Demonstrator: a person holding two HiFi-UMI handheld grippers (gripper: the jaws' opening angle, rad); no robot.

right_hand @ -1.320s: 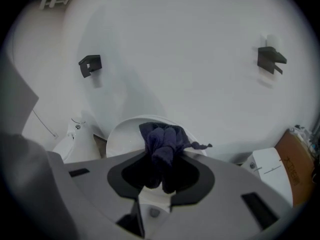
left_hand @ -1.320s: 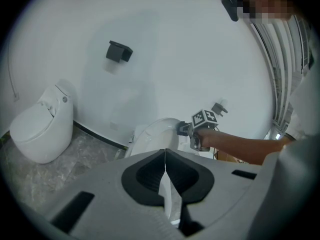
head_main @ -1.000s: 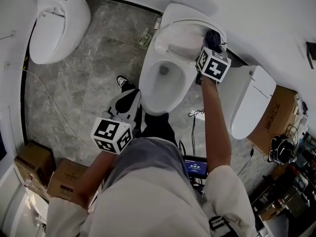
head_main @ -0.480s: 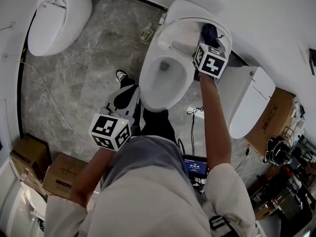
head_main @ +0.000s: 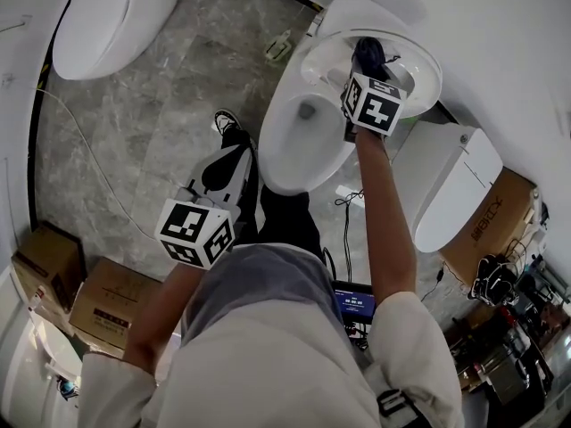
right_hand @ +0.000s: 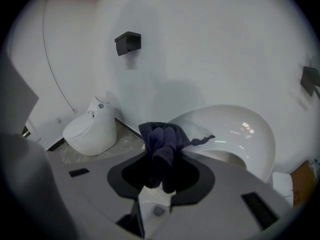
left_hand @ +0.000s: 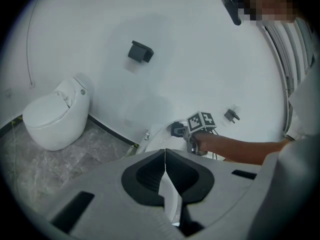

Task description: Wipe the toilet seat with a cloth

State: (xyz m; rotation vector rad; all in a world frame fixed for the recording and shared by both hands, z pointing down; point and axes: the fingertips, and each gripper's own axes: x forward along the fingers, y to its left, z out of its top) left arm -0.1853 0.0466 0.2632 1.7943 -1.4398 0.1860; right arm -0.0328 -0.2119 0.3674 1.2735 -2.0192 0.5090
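Head view, looking steeply down: a person stands over a white toilet (head_main: 287, 154) on a grey marble floor (head_main: 152, 105). The bowl's long axis runs from the raised seat (head_main: 426, 71) at the upper right, by the wall, down and left to the rounded front at the person's feet.

The right tool (head_main: 367, 64) reaches over the bowl and is clenched on a dark navy cloth (head_main: 368, 53), which sits within the oval of the raised seat. Whether the cloth touches the seat cannot be told.

In the right gripper view, the cloth (right_hand: 161, 141) is bunched lengthwise. It runs from between the jaws forward along them, and one thin corner trails right toward the glossy white seat (right_hand: 250, 134).

The left tool (left_hand: 165, 156) is clenched with nothing in it, its jaws meeting in a thin seam. It is held back near the person's waist, well apart from the bowl.

A cardboard box (head_main: 489, 230) at the right carries dark print that is too small to read. A small screen (head_main: 355, 302) on the floor shows pale digits, also unreadable. Each tool's cube bears black-and-white square markers.
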